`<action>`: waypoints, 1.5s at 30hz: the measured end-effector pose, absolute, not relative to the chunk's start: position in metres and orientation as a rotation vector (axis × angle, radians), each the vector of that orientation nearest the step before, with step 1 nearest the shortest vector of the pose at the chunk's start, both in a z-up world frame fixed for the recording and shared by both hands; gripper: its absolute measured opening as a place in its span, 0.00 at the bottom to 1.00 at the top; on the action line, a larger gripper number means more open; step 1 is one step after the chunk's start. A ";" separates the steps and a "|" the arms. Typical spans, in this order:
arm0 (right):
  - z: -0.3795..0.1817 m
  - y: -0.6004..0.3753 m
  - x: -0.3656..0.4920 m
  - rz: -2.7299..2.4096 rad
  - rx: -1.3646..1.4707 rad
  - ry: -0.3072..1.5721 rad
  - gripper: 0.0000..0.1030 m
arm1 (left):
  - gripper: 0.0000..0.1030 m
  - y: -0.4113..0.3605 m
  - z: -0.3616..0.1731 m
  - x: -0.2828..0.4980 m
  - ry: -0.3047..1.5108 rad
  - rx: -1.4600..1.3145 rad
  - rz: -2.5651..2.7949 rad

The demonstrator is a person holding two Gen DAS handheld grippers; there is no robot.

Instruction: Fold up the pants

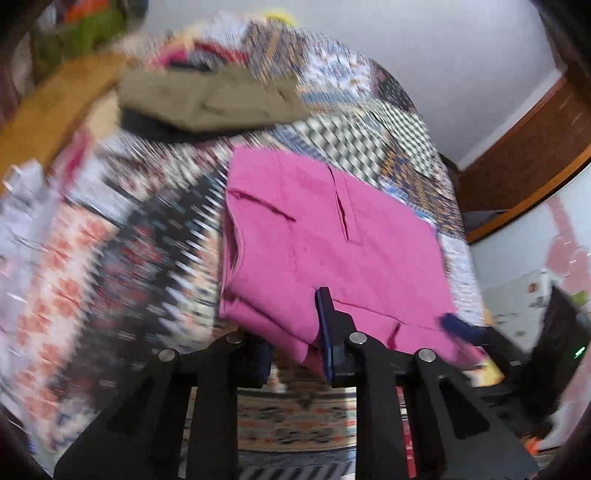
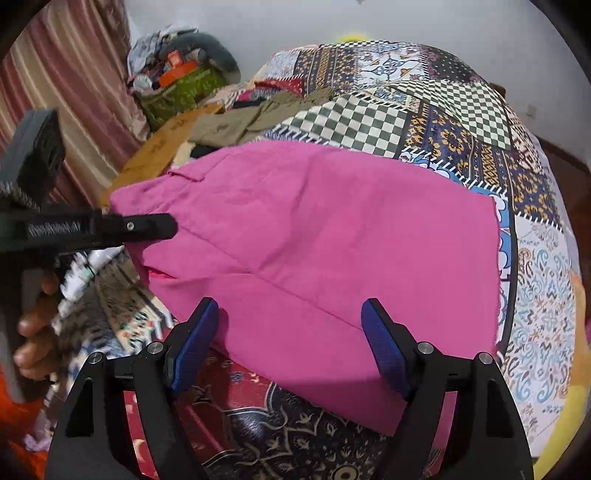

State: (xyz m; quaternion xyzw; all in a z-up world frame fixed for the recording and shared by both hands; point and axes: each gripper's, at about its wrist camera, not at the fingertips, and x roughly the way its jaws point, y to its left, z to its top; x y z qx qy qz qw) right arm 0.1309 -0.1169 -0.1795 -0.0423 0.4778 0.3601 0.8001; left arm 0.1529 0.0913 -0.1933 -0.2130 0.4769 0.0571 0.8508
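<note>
Two claws: left [image 2: 162, 225] pinches pink pants [image 2: 314, 236], right [image 2: 291, 347] spread.

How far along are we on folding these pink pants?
Partly done: the pink pants already lie in a folded, layered block on the patchwork bedspread, near edge overhanging. In hand: the left gripper grips that near edge, while the right gripper is open around it. Left: probably another fold and flattening.

Patchwork bedspread [image 2: 424, 122], pale wall [image 2: 295, 26] behind, striped curtain [image 2: 74, 74] (left), patterned red rug [image 2: 258, 424]
</note>
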 end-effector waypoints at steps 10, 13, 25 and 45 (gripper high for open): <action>-0.180 -0.142 0.127 0.674 -0.096 1.019 0.74 | 0.19 0.118 -0.150 0.111 0.848 -0.102 0.377; -0.186 -0.145 0.122 0.682 -0.100 1.024 0.74 | 0.19 0.112 -0.136 0.110 0.802 -0.060 0.363; -0.189 -0.149 0.122 0.689 -0.065 1.026 0.74 | 0.16 0.026 -0.095 0.151 0.715 0.005 0.053; -0.189 -0.151 0.122 0.696 -0.048 1.025 0.74 | 0.57 -0.021 -0.134 0.179 0.964 -0.124 -0.283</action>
